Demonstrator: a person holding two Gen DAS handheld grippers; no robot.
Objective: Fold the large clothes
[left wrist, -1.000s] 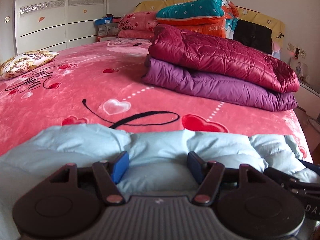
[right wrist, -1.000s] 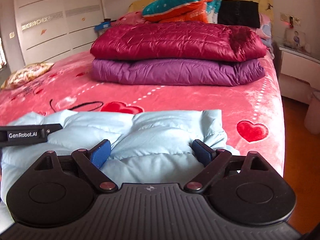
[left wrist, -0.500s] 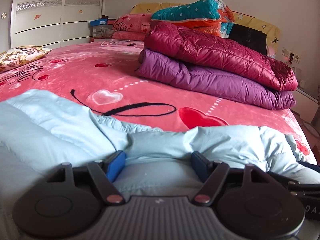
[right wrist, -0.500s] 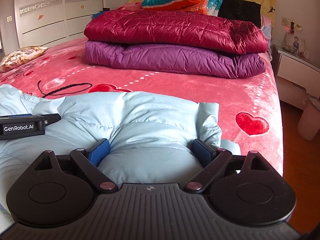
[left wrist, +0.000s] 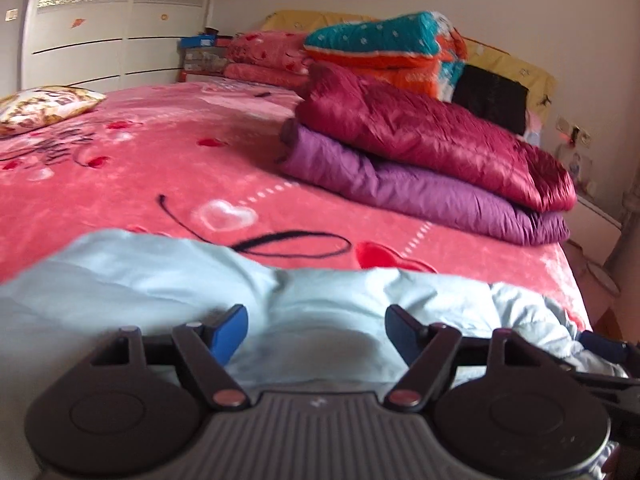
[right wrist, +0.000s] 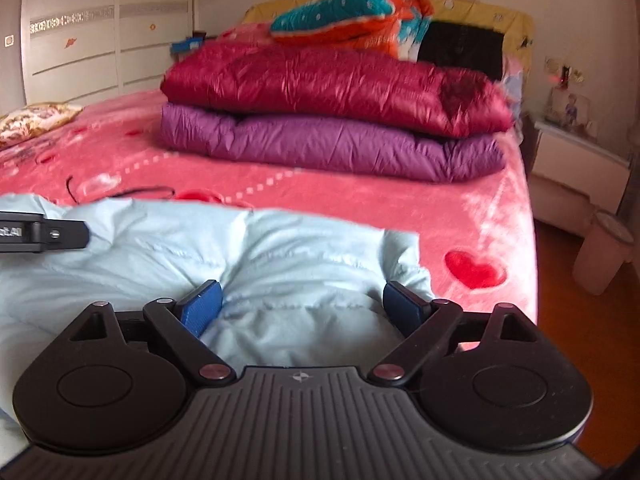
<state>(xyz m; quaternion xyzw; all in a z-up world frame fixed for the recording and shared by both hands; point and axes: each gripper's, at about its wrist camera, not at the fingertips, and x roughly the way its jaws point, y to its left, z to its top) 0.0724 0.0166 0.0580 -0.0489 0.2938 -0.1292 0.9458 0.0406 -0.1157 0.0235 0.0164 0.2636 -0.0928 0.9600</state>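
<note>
A light blue down jacket [left wrist: 320, 300] lies in a puffy fold on the near end of the pink bed [left wrist: 160, 184]. My left gripper [left wrist: 314, 332] stands wide over it, a bulge of the jacket between the blue pads, which do not pinch it. In the right wrist view the same jacket [right wrist: 280, 256] lies under my right gripper [right wrist: 302, 306], also wide, with padding between its pads. The left gripper's black finger [right wrist: 48, 234] rests on the jacket at the left edge of that view.
A folded dark red jacket [left wrist: 420, 136] is stacked on a folded purple one [left wrist: 420, 196] at the bed's far right. Quilts and pillows [left wrist: 380, 48] pile at the headboard. A patterned cushion [left wrist: 44, 108] lies far left. A nightstand [right wrist: 580, 164] and bin [right wrist: 604, 252] stand right of the bed.
The left gripper has slid to the left over the jacket, and its finger is further left in the right wrist view. The jacket's folded edge has settled flatter. The right gripper has barely moved.
</note>
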